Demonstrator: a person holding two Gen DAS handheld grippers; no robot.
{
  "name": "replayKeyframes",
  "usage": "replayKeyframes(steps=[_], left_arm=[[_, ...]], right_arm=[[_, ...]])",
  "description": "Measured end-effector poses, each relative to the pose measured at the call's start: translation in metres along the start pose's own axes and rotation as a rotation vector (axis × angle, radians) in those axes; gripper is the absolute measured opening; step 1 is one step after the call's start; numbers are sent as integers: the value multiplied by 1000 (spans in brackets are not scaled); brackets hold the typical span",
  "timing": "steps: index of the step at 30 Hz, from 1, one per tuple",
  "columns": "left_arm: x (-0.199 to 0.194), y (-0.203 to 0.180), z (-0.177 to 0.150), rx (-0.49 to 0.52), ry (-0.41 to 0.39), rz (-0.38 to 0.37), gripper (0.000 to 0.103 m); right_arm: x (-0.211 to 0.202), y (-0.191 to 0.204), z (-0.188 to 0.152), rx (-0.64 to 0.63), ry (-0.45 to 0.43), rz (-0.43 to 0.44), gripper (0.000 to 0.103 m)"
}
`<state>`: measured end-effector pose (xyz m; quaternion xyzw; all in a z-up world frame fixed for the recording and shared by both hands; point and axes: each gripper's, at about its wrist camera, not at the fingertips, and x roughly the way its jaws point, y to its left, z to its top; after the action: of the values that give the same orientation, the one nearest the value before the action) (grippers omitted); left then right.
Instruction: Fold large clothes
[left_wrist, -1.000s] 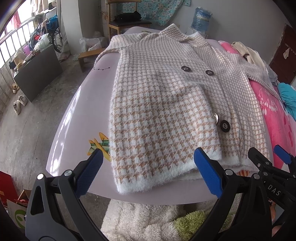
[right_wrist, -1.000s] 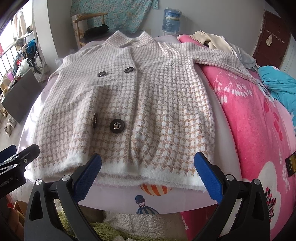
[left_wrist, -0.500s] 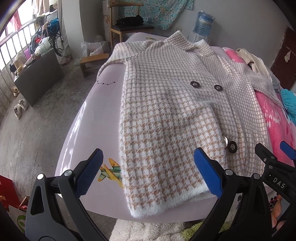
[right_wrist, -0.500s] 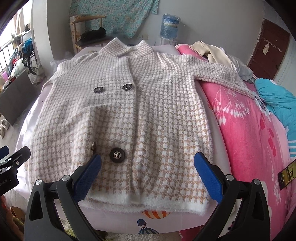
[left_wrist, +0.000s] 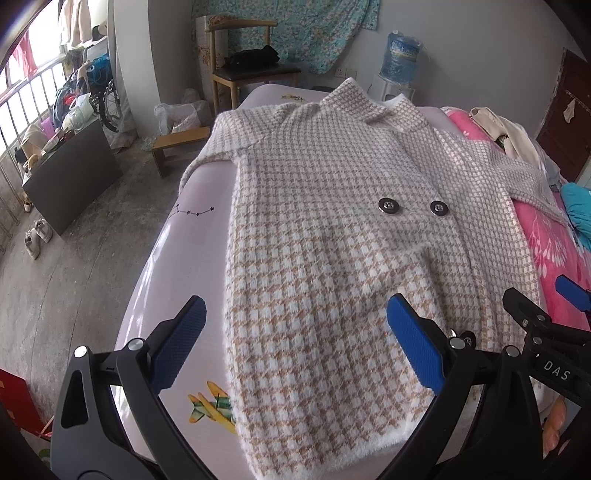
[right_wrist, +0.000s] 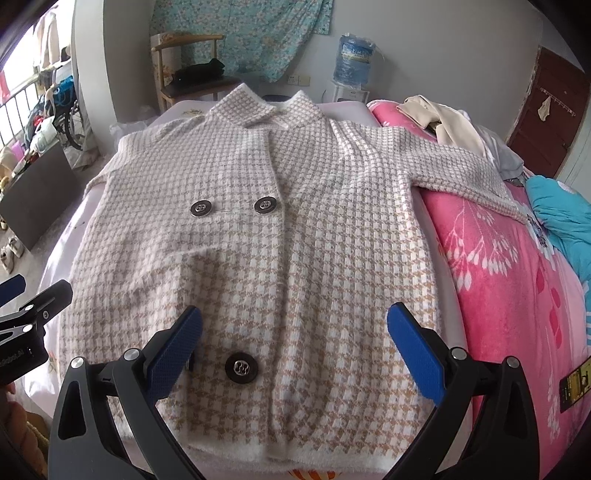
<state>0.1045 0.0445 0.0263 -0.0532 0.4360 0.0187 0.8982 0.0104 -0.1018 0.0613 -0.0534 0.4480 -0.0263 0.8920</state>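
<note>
A beige-and-white houndstooth coat (left_wrist: 332, 229) (right_wrist: 280, 229) lies flat, front up, on a bed, collar at the far end and white hem nearest me. It has dark buttons (right_wrist: 242, 368). One sleeve (right_wrist: 461, 166) stretches right over a pink blanket. My left gripper (left_wrist: 293, 345) hovers open above the coat's lower left part, nothing between its blue pads. My right gripper (right_wrist: 293, 345) hovers open above the lower middle of the coat, near the hem, also holding nothing. Each gripper shows at the edge of the other's view.
The bed has a pale lilac sheet (left_wrist: 173, 266) on the left and a pink floral blanket (right_wrist: 509, 288) on the right. Beige clothes (right_wrist: 443, 118) and a teal cloth (right_wrist: 561, 218) lie at the far right. A wooden chair (left_wrist: 243, 70), a water bottle (right_wrist: 352, 61) and a small stool (left_wrist: 177, 144) stand beyond.
Both grippers have moved forward from beyond the hem to over the coat's lower part. Both stayed open and the coat has not shifted.
</note>
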Motion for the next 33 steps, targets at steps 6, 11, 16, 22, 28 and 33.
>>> replayKeyframes(steps=[6,11,16,22,28,33], left_arm=[[8,10,17,-22,-22,-182,95],[13,22,34,-80,-40,-206,95],[18,42,49,-155,-66,-192,95],[27,71,64,-204,-82,-130,95],[44,116,77,-305,-64,-60,95],[62,165,91,-435,-51,-54,95]], right_arm=[[14,4,17,-33,-50,10,98],[26,14,32,-77,-64,78,98],[38,28,47,-118,-67,178,98],[53,45,62,-139,-66,246,98],[64,58,70,-146,-42,300,98],[73,65,71,-162,-20,326,98]])
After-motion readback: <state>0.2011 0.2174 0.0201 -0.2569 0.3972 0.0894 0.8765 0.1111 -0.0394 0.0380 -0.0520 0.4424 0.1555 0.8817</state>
